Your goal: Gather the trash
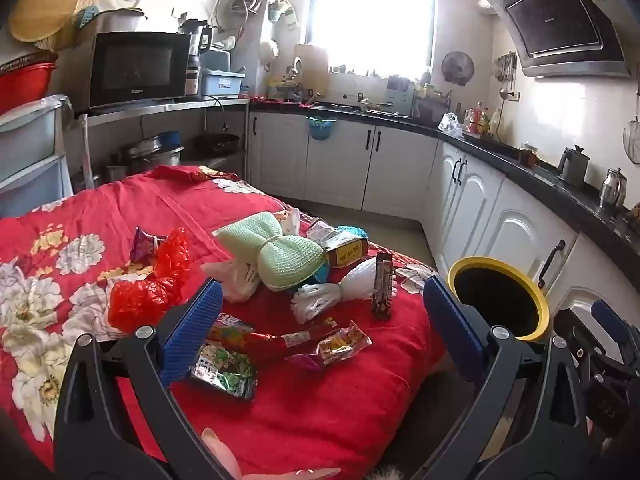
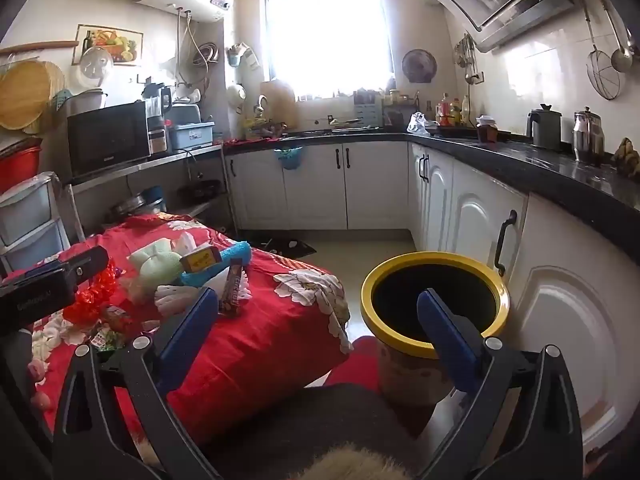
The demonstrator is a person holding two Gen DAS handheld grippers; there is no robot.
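Trash lies scattered on a red flowered cloth (image 1: 304, 408): a green snack wrapper (image 1: 224, 372), a red wrapper (image 1: 256, 338), a yellow-pink wrapper (image 1: 340, 346), a brown bar wrapper (image 1: 382, 284), a crumpled red plastic bag (image 1: 152, 288) and a small yellow box (image 1: 346, 252). My left gripper (image 1: 324, 320) hovers open above the near wrappers, nothing between its fingers. A yellow-rimmed bin (image 1: 500, 296) stands on the floor to the right. In the right wrist view my right gripper (image 2: 316, 320) is open and empty, between the cloth's edge (image 2: 280, 344) and the bin (image 2: 434, 304).
A green knitted hat (image 1: 276, 252), white gloves (image 1: 320, 300) and a blue cloth (image 2: 224, 264) share the cloth. White cabinets (image 2: 560, 320) with a black counter (image 2: 540, 172) run along the right and back. A microwave (image 1: 138, 68) shelf and plastic drawers (image 1: 28, 152) stand on the left.
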